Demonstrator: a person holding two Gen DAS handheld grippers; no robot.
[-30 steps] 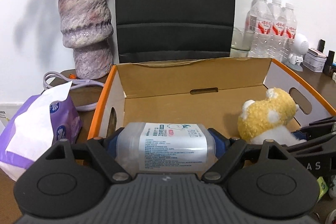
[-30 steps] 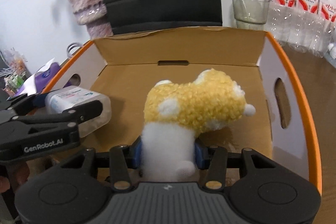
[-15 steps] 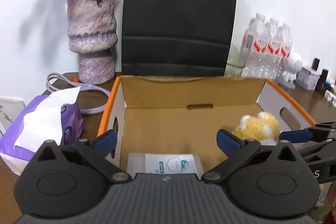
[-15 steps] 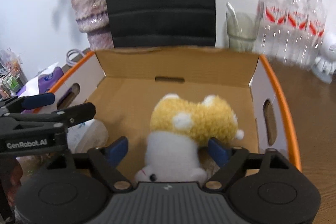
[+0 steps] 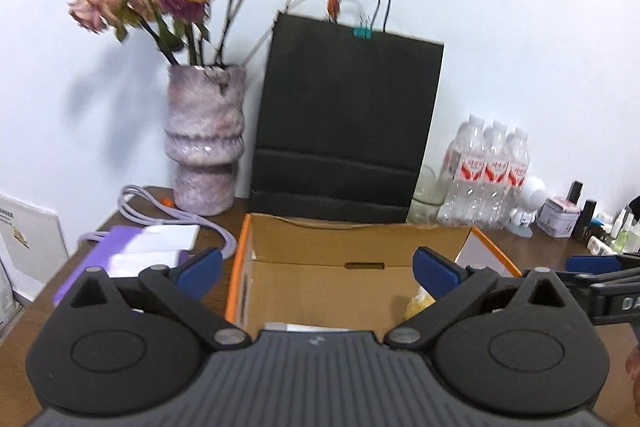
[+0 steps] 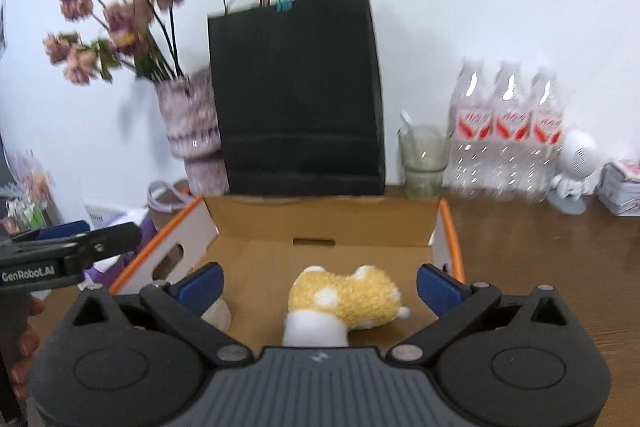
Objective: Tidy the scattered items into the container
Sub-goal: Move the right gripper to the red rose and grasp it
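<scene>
**Two items lie in the box, both grippers free**

I see my left gripper (image 5: 316,269) with its jaws spread wide and nothing between them; it hovers above the near edge of the cardboard box (image 5: 352,247). My right gripper (image 6: 318,285) is just as wide open and just as empty, raised over the box's near right part.

The yellow plush toy (image 6: 348,297) lies on the box floor, on its side, towards the right wall. From the left wrist view only a sliver of it shows past the right finger. The wipes pack (image 5: 304,327) is also in the box, by the near left wall; I see only its top edge above the gripper body on the left view, and a pale lump of it behind the left finger on the right view.

As I judge it, these two items are stowed and this part of the task is done. What is left is less plain. A purple tissue pack (image 5: 132,255) sits on the table (image 6: 532,239) just left of the box, beside a lilac cable (image 5: 176,215); either could be meant for the box, but I cannot tell. The vase (image 5: 206,139), black paper bag (image 5: 348,131) and water bottles (image 5: 488,179) behind look like fixtures.
</scene>
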